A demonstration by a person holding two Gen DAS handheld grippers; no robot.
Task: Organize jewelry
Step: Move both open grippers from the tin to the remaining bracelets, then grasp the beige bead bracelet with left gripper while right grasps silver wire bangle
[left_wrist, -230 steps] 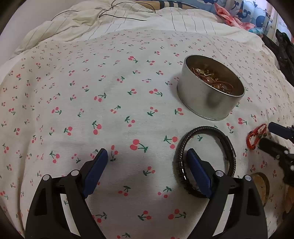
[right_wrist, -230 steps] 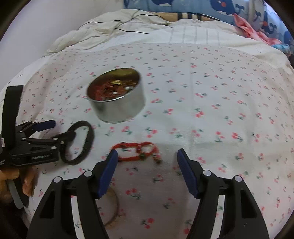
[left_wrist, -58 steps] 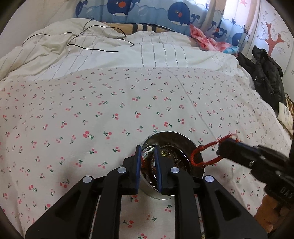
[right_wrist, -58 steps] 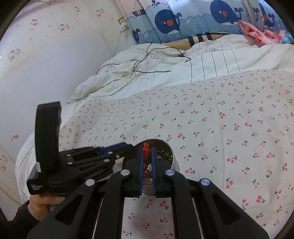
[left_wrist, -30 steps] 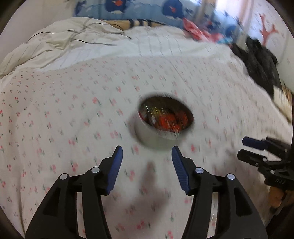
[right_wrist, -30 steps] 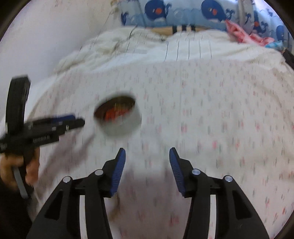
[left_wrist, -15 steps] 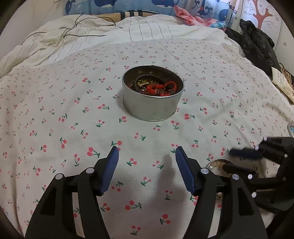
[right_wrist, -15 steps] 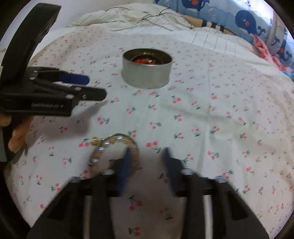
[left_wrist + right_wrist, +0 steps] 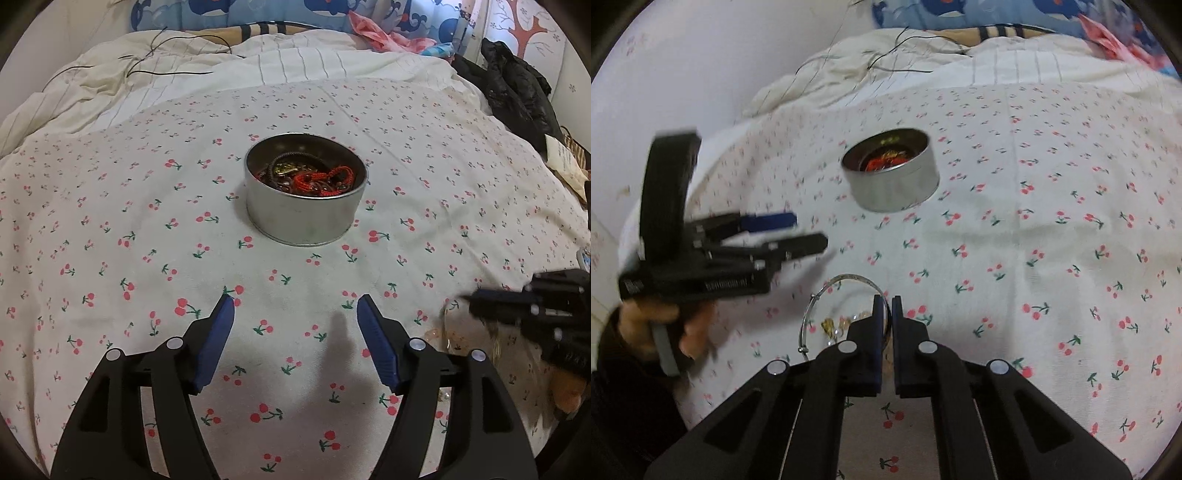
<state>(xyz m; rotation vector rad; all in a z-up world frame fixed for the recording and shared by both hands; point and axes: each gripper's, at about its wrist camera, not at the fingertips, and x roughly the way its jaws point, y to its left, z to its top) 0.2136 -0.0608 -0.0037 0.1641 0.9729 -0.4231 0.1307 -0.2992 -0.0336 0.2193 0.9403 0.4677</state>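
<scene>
While the left gripper (image 9: 295, 306) hung with its jaws wide apart and empty above the cherry-print sheet (image 9: 110, 229), the right gripper (image 9: 887, 306) had its blue pads pinched onto the rim of a thin silver bangle (image 9: 846, 278) with small charms, lying just in front of it. Round metal tin (image 9: 306, 218) sat on the sheet further off, holding a red cord bracelet (image 9: 321, 179) and other jewelry. Left gripper was beside the bangle, not touching.

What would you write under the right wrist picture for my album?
Right gripper shut on a thin silver bangle on the cherry-print sheet, jewelry tin beyond.
</scene>
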